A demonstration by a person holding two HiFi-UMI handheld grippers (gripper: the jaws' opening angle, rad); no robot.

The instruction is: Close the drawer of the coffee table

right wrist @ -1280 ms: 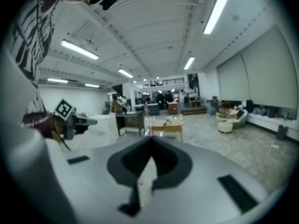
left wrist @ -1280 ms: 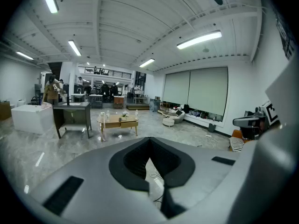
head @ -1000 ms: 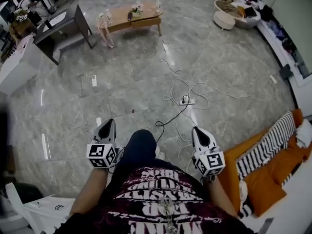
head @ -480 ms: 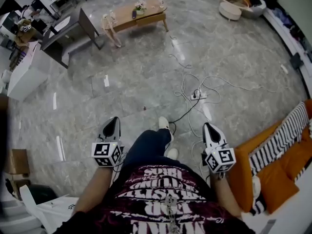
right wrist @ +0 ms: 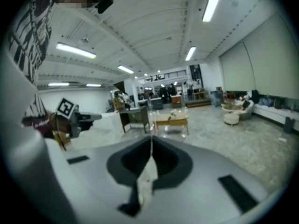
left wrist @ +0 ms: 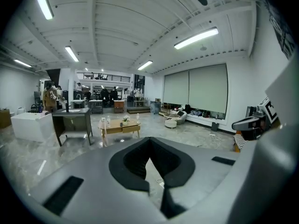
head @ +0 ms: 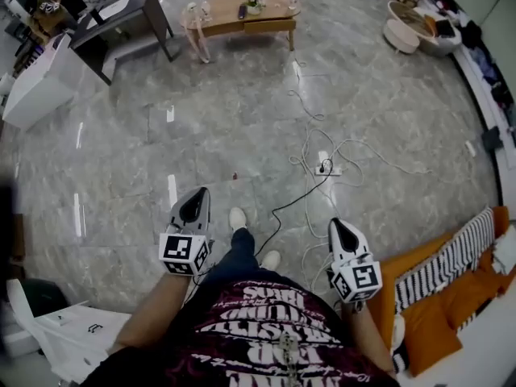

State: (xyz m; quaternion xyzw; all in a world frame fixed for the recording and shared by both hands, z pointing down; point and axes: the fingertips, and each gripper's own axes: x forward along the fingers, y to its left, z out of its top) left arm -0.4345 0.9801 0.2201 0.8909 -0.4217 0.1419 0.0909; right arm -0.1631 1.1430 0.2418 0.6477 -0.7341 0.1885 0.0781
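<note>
The light wooden coffee table (head: 224, 28), with small items on top, stands at the frame's upper centre, well apart from the left gripper (head: 196, 205) and right gripper (head: 339, 231). Both have their jaws pressed together on nothing.

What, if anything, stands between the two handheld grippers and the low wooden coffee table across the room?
Nothing upright does. Grey marble floor runs from the left gripper and right gripper to the low wooden coffee table. Loose white and black cables and a white power strip lie slightly right of that line, a possible trip hazard.
</note>
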